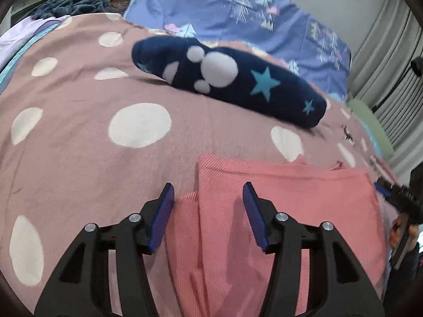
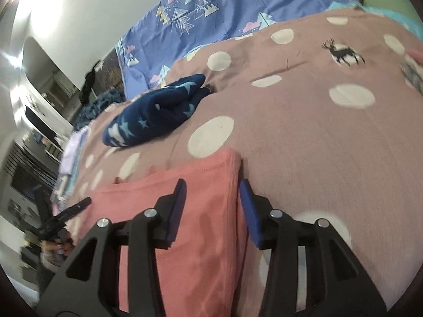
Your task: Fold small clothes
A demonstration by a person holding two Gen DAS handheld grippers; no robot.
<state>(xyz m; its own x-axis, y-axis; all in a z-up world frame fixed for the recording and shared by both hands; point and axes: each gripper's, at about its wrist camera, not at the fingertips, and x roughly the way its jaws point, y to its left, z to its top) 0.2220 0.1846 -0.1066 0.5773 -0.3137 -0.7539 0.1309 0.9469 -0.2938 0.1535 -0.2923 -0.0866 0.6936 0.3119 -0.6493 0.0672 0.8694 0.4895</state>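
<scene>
A pink garment (image 1: 277, 198) lies flat on the dotted mauve bedspread (image 1: 79, 137), folded with a straight far edge. My left gripper (image 1: 208, 192) is open, its blue-padded jaws straddling the garment's left edge. My right gripper (image 2: 211, 187) is open over the garment's right edge (image 2: 206, 206), with one pad over the cloth and one over the bedspread. The right gripper shows at the far right of the left wrist view (image 1: 396, 192). A folded navy garment with stars and white blobs (image 1: 232, 76) lies farther back, also in the right wrist view (image 2: 156, 111).
A purple sheet with tree prints (image 1: 238, 8) covers the far part of the bed. A dark blue fuzzy cloth (image 1: 68, 5) and a lilac cloth (image 1: 23, 31) lie at the far left. Grey curtains (image 1: 391, 60) hang on the right. A green cushion (image 1: 370, 124) sits by them.
</scene>
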